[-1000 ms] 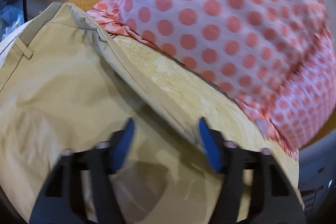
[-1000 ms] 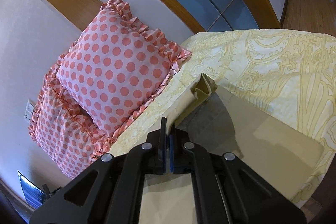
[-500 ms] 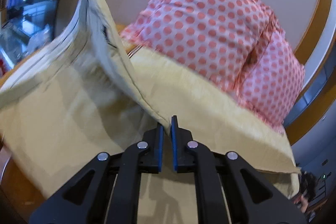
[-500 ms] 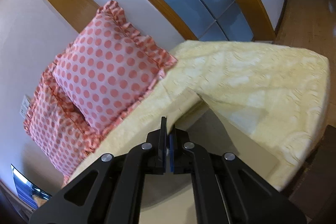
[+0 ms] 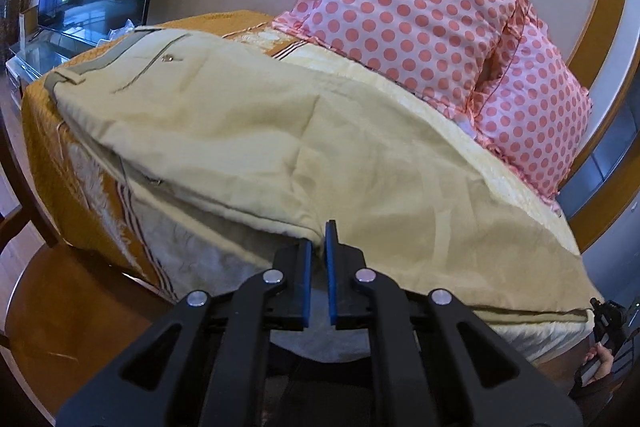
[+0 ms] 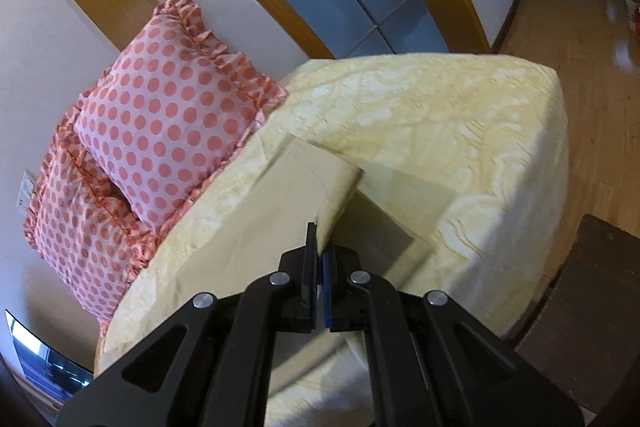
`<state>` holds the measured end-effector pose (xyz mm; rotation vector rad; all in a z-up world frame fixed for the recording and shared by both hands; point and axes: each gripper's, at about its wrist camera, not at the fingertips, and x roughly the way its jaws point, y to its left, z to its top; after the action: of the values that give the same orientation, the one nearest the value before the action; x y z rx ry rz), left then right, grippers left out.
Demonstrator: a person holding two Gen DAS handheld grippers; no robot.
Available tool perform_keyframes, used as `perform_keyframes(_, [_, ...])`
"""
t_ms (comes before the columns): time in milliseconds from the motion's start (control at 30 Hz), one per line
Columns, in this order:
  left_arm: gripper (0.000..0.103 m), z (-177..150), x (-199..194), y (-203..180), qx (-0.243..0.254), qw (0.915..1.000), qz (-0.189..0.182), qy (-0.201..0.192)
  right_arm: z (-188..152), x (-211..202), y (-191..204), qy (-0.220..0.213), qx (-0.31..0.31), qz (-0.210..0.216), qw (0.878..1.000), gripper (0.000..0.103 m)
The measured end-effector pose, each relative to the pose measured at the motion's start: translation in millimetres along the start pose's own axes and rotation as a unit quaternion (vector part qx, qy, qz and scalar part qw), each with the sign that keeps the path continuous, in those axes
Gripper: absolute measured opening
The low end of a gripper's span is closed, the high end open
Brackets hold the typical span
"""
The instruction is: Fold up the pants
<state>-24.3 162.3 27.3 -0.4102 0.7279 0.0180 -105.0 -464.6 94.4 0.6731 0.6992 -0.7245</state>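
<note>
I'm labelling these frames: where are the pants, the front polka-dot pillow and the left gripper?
pants [image 5: 248,131]: left wrist view, seat panel below the waistband.
front polka-dot pillow [image 5: 404,11]: left wrist view, middle of its face.
left gripper [image 5: 318,251]: left wrist view, between the blue pads.

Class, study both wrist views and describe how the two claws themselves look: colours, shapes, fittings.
The left claw and right claw look alike: matte black angular linkage arms with triangular cut-outs, silver round rivets at the joints, and two flat fingers lined with blue pads. No cables, markings or sleeves are visible.
</note>
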Motion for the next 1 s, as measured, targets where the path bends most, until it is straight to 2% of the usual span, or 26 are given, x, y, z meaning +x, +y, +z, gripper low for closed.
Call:
perform_keyframes(67, [0.006, -2.8, 1.7, -0.3, 0.010, 1.0000, -0.001, -0.002, -4.3, 0.6, -2.9, 0.004, -0.005, -0.010, 1.000, 0.002])
perform_keyframes(133, [0.011, -4.3, 1.4, -0.3, 0.022, 0.9998, 0.001, -0.004, -6.8, 1.2, -4.1, 0.016, -0.009, -0.022, 1.000, 0.003])
perform_keyframes(167, [0.013, -4.5, 0.9, -0.6, 0.025, 0.9997, -0.001, -0.005, -7.1, 0.2, -3.8, 0.018, -0.009, -0.030, 0.999, 0.009])
perform_keyframes(200, [0.028, -5.5, -2.9, -1.4, 0.031, 0.9995, 0.002, -0.007, -6.8, -2.6, -4.0, 0.017, -0.009, -0.038, 0.999, 0.027])
perform_keyframes(233, [0.045, -6.6, -7.0, -1.8, 0.036, 0.9993, 0.005, -0.012, -5.8, -7.1, -3.8, 0.008, -0.010, -0.039, 0.999, 0.038])
perform_keyframes(267, [0.052, -8.5, -13.5, -2.6, 0.042, 0.9988, 0.013, -0.022, -4.8, -11.1, -2.5, -0.003, -0.013, -0.035, 0.999, 0.053])
perform_keyframes(300, [0.059, -9.7, -19.6, -4.2, 0.050, 0.9981, 0.020, -0.030, -3.6, -15.3, -1.1, -0.016, -0.019, -0.042, 0.999, 0.060])
perform_keyframes(400, [0.063, -9.8, -33.8, -7.5, 0.062, 0.9967, 0.026, -0.045, 0.6, -22.5, 0.2, -0.050, -0.036, -0.070, 0.996, 0.060])
perform_keyframes(500, [0.066, -6.1, -42.5, -14.0, 0.067, 0.9960, 0.017, -0.058, 0.7, -11.8, -10.3, -0.037, -0.018, -0.085, 0.996, 0.060])
perform_keyframes(567, [0.067, -3.6, -40.9, -20.6, 0.076, 0.9952, 0.013, -0.061, -4.1, -11.5, -9.7, -0.044, -0.022, -0.087, 0.995, 0.059])
perform_keyframes(733, [0.070, 4.7, -23.0, -27.5, 0.084, 0.9948, 0.008, -0.058, -25.4, -15.6, 1.6, -0.036, -0.025, -0.052, 0.998, 0.049])
perform_keyframes(800, [0.070, 7.2, -15.4, -25.5, 0.079, 0.9954, 0.006, -0.055, -33.1, -14.5, 1.7, -0.034, -0.010, -0.018, 0.999, 0.036])
perform_keyframes(833, [0.070, 8.4, -9.8, -22.5, 0.073, 0.9960, 0.006, -0.051, -34.3, -13.2, 2.2, -0.038, -0.010, -0.015, 0.999, 0.032])
perform_keyframes(867, [0.070, 8.9, -6.4, -20.7, 0.070, 0.9963, 0.005, -0.050, -35.1, -10.6, 3.2, -0.042, -0.017, -0.016, 0.999, 0.017])
perform_keyframes(900, [0.071, 9.2, -3.6, -19.0, 0.067, 0.9965, 0.004, -0.049, -34.2, -5.6, 3.4, -0.040, -0.022, -0.011, 0.999, 0.009])
perform_keyframes(1000, [0.072, 7.8, 4.5, -13.6, 0.058, 0.9974, 0.001, -0.042, -29.3, 0.9, 12.3, -0.041, -0.033, 0.005, 0.999, 0.006])
